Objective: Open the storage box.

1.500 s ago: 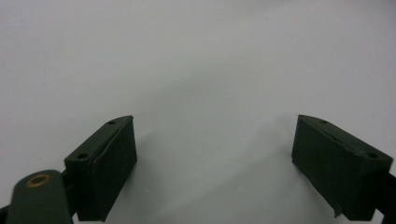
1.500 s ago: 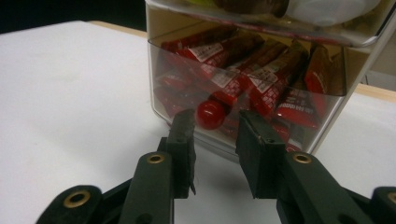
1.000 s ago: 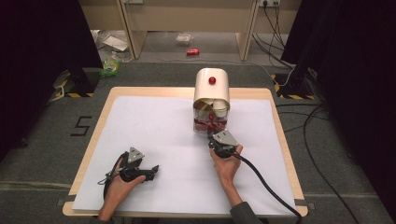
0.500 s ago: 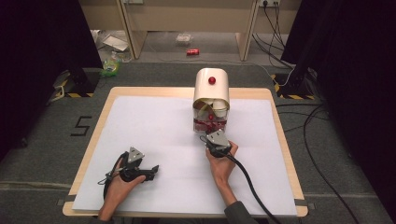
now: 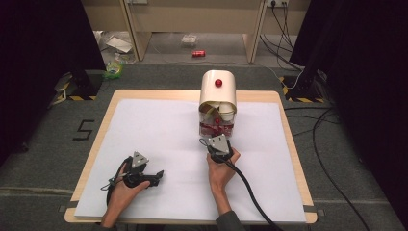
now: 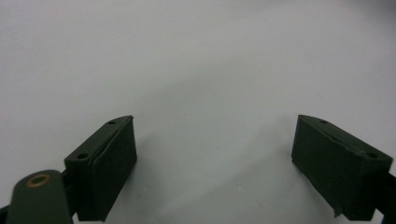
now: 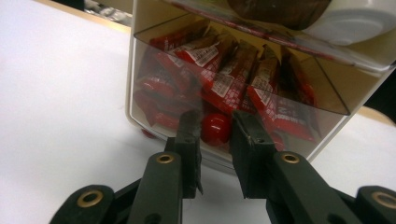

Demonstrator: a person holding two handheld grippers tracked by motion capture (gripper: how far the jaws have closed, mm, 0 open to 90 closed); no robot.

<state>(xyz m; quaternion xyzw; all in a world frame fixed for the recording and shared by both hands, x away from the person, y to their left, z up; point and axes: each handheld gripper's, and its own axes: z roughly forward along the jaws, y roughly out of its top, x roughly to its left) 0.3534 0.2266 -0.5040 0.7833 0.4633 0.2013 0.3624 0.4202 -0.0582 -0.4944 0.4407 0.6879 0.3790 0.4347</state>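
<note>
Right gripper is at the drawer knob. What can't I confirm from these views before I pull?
- Red knob: jaws flank it in the right gripper view; contact with the pads unclear.
- High view: right gripper covers the knob.
- Drawer: top compartment cut off by the upper edge.
- Wrappers: print too blurred to read.

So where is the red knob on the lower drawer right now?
In the right gripper view, the red knob sits low on the clear drawer front, between the right gripper jaws.

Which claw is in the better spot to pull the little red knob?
Probably the right claw: its jaws sit either side of the red knob on the snack container. The left claw rests far off.
</note>
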